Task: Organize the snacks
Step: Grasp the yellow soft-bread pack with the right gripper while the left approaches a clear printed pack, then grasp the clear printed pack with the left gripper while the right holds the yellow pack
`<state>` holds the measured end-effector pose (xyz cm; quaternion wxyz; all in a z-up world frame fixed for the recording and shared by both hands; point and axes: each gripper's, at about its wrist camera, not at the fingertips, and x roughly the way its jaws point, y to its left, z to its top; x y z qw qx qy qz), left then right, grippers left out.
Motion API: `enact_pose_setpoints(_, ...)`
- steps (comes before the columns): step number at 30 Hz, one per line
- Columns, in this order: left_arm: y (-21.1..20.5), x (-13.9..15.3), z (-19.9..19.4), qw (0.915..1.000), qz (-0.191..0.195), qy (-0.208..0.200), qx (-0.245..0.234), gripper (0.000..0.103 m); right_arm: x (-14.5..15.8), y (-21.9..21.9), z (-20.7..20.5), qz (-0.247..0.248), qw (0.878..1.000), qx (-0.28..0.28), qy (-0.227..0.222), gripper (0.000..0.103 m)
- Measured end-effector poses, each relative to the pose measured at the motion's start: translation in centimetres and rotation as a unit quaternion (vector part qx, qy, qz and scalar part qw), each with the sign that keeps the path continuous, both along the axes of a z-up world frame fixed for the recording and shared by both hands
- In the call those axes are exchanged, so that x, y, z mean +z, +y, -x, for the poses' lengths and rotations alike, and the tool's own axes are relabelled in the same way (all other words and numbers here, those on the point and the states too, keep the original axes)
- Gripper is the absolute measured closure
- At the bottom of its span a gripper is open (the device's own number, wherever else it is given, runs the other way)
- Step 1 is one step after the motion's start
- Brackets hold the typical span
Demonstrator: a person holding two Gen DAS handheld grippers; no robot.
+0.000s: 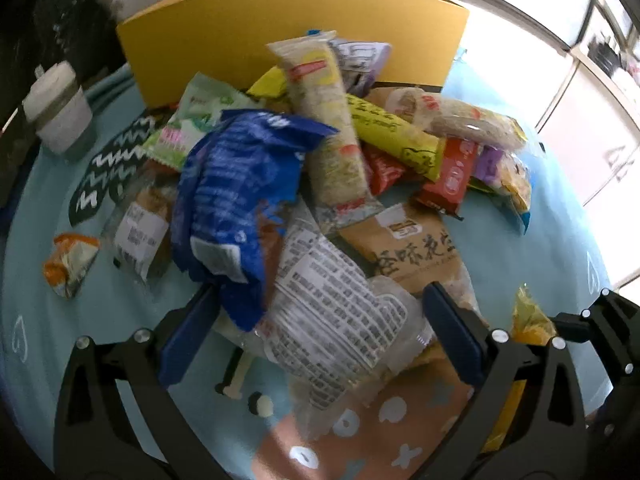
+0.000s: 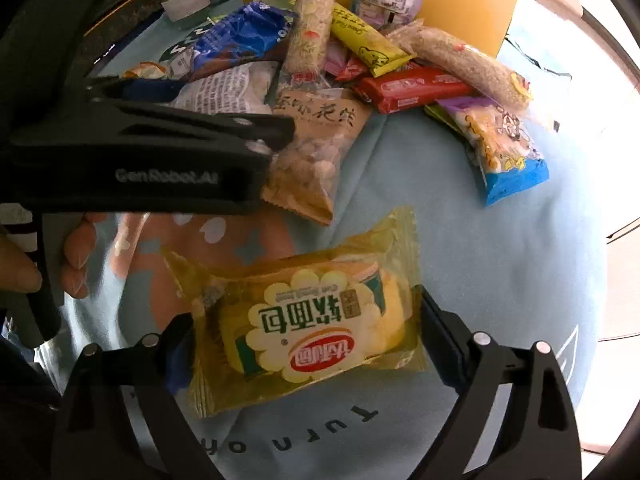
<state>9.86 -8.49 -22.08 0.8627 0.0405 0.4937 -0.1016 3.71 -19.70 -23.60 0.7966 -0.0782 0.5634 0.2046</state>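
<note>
the right tongs (image 2: 308, 344) stand spread around the yellow bread pack (image 2: 312, 320) on the bench (image 2: 500, 280), the left tongs (image 1: 320, 320) released over the clear packet (image 1: 332, 304); picking is underway, next squeeze.

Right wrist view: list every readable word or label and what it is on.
"GenRobot.AI": side of the left tool.
"turn o": upside down on the light blue cloth.
Upside-down Chinese characters: yellow bread packet.
Chinese brush characters: brown peanut bag.
Print on the other snack wrappers: too blurred.
</note>
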Motion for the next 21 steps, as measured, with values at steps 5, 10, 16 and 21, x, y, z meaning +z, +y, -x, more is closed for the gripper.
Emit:
enact_pose_setpoints(5, 0.6, -0.2, -0.1, 1.0000, -0.002, 0.002, 0.007, 0.002, -0.1, -0.2, -0.6, 0.006, 1.000, 0.003, -0.005, 0.010)
enact_pose_setpoints(10, 1.1, -0.2, -0.1, 0.9998, 0.002, 0.006, 0.018, 0.002, -0.3, 1.3, -0.9, 0.017, 1.000, 0.009, -0.010, 0.011)
enact_pose_setpoints(16, 2.7, -0.1, -0.1, 0.9998, 0.020, 0.003, 0.010, 0.005, 0.2, 0.0, -0.8, -0.016, 1.000, -0.012, 0.002, 0.024)
enact_pose_setpoints(21, 5.2, 0.1, 0.3, 0.9986, 0.047, -0.006, 0.021, 0.014, 0.0, 0.4, -0.5, -0.014, 1.000, -0.005, -0.010, 0.021)
